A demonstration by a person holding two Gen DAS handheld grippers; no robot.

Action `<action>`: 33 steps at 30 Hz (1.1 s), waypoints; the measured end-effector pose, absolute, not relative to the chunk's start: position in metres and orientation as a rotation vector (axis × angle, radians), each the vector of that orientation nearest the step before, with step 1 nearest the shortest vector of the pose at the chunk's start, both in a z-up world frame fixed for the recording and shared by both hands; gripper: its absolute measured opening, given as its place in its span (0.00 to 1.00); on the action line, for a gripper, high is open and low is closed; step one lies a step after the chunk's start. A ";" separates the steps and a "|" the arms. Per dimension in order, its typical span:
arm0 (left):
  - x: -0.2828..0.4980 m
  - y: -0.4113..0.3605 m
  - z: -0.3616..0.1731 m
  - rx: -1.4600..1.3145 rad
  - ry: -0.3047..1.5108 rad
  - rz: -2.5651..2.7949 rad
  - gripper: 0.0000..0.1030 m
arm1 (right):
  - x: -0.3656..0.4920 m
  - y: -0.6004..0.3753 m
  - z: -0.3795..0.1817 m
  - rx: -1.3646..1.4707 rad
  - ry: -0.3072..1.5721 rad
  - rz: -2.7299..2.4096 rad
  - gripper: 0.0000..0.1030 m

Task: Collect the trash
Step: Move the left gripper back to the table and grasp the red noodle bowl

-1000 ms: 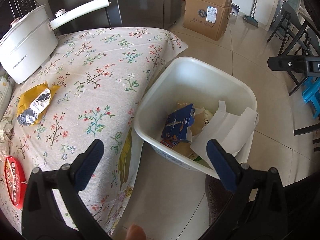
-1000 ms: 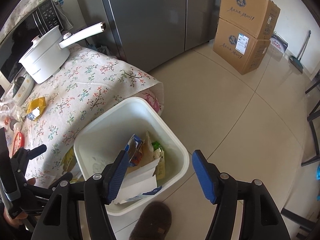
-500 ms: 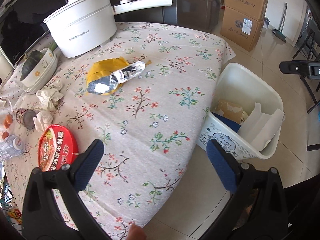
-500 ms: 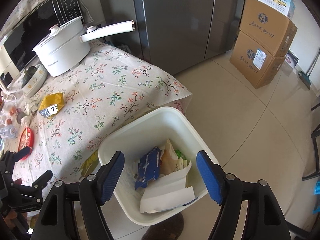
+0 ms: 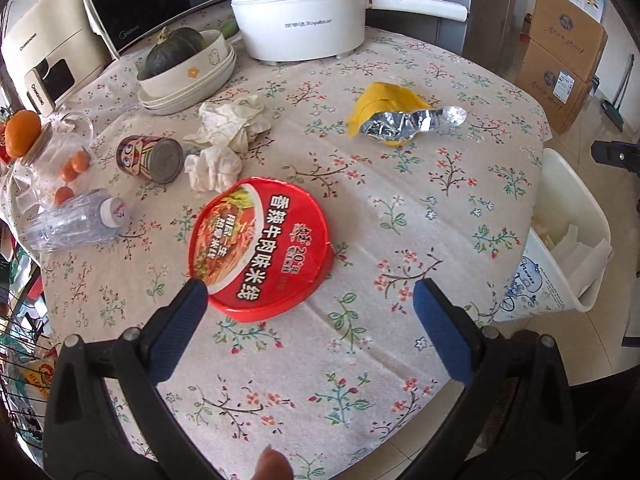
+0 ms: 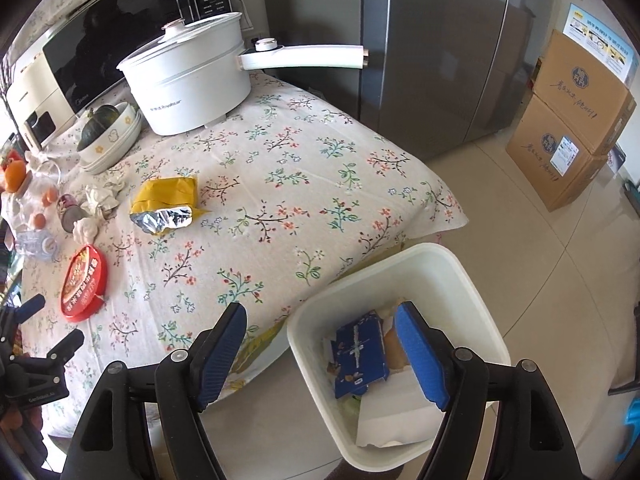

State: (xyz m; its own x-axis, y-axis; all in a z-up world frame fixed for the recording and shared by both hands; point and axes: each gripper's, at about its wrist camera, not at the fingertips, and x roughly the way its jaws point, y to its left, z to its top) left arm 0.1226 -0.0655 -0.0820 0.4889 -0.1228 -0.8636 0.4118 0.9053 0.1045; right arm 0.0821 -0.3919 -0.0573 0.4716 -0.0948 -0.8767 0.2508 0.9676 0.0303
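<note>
Now your left tool (image 5: 308,300) hangs wide open and empty beside the round red noodle-cup lid (image 5: 260,246) on the counter (image 5: 400,208). Your right tool (image 6: 320,344), open and empty too, waits over the white plastic bin (image 6: 472,280). Next, pinch the lid's edge.

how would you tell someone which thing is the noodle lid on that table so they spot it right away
Start at the big white pot at the back of the floral table, then come toward the near edge, past the crumpled tissues. The noodle lid lies flat there, just ahead of the left gripper. It is the only round, bright red thing, printed with white lettering.
</note>
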 end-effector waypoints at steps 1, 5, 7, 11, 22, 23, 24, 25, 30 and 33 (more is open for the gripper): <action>0.126 -0.058 -0.083 0.308 1.019 -0.316 0.99 | 0.085 -0.387 -0.057 0.160 1.061 -0.207 0.76; 0.138 -0.029 -0.090 0.247 1.058 -0.269 0.99 | 0.096 -0.370 -0.059 0.150 1.064 -0.187 0.76; 0.144 -0.021 -0.095 0.205 1.079 -0.266 0.99 | 0.100 -0.362 -0.060 0.146 1.067 -0.179 0.77; 0.151 -0.023 -0.098 0.170 1.084 -0.312 0.99 | 0.107 -0.351 -0.063 0.137 1.075 -0.168 0.77; 0.182 -0.047 -0.125 0.232 1.151 -0.303 0.99 | 0.116 -0.344 -0.072 0.122 1.101 -0.172 0.77; 0.185 -0.046 -0.129 0.232 1.159 -0.295 0.99 | 0.117 -0.344 -0.073 0.122 1.104 -0.174 0.77; 0.187 -0.046 -0.130 0.242 1.148 -0.286 0.99 | 0.118 -0.343 -0.074 0.122 1.107 -0.176 0.77; 0.188 -0.047 -0.131 0.247 1.148 -0.279 0.99 | 0.119 -0.343 -0.075 0.122 1.109 -0.177 0.77; 0.192 -0.045 -0.137 0.261 1.148 -0.247 0.99 | 0.126 -0.341 -0.080 0.119 1.124 -0.175 0.77; 0.190 -0.044 -0.132 0.247 1.128 -0.266 0.84 | 0.131 -0.338 -0.082 0.122 1.125 -0.175 0.77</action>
